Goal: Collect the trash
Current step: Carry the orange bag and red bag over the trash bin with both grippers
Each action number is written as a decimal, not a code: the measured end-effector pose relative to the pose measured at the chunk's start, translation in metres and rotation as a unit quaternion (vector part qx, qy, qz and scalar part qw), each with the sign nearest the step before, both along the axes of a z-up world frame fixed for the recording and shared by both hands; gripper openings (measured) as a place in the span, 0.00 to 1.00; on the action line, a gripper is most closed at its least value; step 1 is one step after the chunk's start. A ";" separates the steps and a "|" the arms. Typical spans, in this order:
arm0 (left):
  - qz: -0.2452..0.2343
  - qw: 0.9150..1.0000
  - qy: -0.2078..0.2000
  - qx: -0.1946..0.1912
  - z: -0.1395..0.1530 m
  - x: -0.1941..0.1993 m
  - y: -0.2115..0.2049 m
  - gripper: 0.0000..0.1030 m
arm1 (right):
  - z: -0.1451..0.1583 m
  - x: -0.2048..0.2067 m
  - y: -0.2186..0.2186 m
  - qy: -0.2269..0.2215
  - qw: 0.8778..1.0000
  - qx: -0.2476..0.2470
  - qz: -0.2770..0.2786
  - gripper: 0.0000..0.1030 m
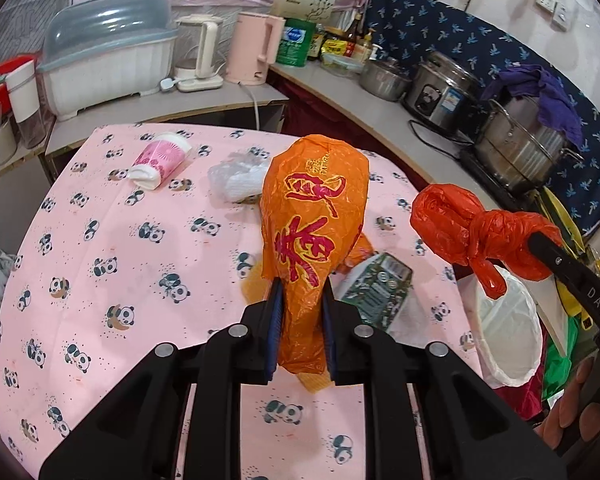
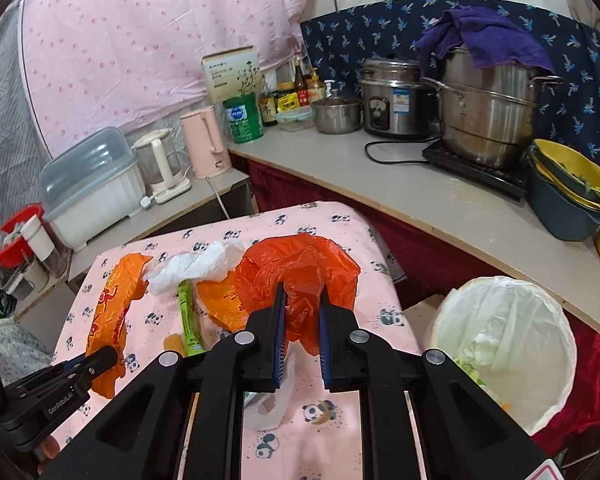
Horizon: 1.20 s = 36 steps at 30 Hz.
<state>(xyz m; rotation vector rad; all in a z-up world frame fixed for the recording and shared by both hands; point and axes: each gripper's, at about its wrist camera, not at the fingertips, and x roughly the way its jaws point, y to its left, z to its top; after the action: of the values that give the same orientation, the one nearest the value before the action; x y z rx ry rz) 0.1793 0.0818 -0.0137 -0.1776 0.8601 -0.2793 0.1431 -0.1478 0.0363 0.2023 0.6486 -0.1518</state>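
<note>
My left gripper is shut on an orange plastic bag with red characters, held up above the panda-print table. My right gripper is shut on a crumpled red-orange plastic bag, also lifted off the table. In the left wrist view the red bag hangs from the right gripper over the white-lined trash bin. The bin stands at the table's right edge with scraps inside. Still lying on the table are a pink paper cup, white tissue, a green wrapper and a green printed carton.
A counter curves behind the table with a steel pot, rice cooker, kettles, bottles and a dish box. Stacked yellow and blue bowls sit at the right. A clear plastic bag lies under my right gripper.
</note>
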 end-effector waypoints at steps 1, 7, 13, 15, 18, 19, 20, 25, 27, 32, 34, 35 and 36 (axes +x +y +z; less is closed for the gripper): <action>-0.004 1.000 -0.003 0.001 0.003 -0.003 -0.005 0.17 | 0.003 -0.005 -0.005 -0.003 1.000 0.001 -0.005 0.13; -0.037 0.999 -0.023 0.005 0.019 -0.019 -0.038 0.17 | 0.014 -0.032 -0.035 -0.019 0.999 0.006 -0.035 0.13; -0.082 0.996 -0.041 0.015 0.032 -0.037 -0.083 0.17 | 0.019 -0.061 -0.072 -0.031 0.997 0.012 -0.071 0.13; -0.099 0.994 -0.046 0.018 0.034 -0.044 -0.098 0.17 | 0.020 -0.072 -0.085 -0.035 0.996 0.015 -0.085 0.13; -0.125 0.991 -0.051 0.024 0.036 -0.053 -0.124 0.17 | 0.020 -0.086 -0.105 -0.038 0.994 0.019 -0.105 0.13; -0.134 0.989 -0.051 0.026 0.037 -0.056 -0.133 0.17 | 0.019 -0.090 -0.111 -0.039 0.993 0.021 -0.112 0.13; -0.145 0.988 -0.052 0.028 0.037 -0.059 -0.143 0.17 | 0.018 -0.096 -0.118 -0.040 0.992 0.022 -0.120 0.13; -0.189 0.980 -0.057 0.040 0.036 -0.073 -0.187 0.17 | 0.013 -0.118 -0.151 -0.041 0.986 0.032 -0.155 0.13; -0.207 0.976 -0.057 0.043 0.035 -0.078 -0.204 0.17 | 0.009 -0.128 -0.165 -0.040 0.984 0.037 -0.170 0.13; -0.250 0.966 -0.049 0.049 0.028 -0.087 -0.246 0.17 | -0.001 -0.151 -0.195 -0.038 0.977 0.047 -0.203 0.13; -0.266 0.962 -0.043 0.050 0.024 -0.089 -0.262 0.17 | -0.005 -0.159 -0.205 -0.037 0.975 0.051 -0.214 0.13; -0.274 0.959 -0.040 0.051 0.021 -0.090 -0.269 0.17 | -0.007 -0.163 -0.209 -0.036 0.974 0.053 -0.219 0.13; -0.281 0.958 -0.036 0.053 0.018 -0.090 -0.276 0.17 | -0.010 -0.167 -0.213 -0.035 0.972 0.055 -0.224 0.13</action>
<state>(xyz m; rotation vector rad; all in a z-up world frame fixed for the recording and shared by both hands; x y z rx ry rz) 0.0894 -0.1946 0.0047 0.1835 0.8379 -0.7641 -0.0235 -0.3608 0.0266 0.4578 0.5334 -0.5418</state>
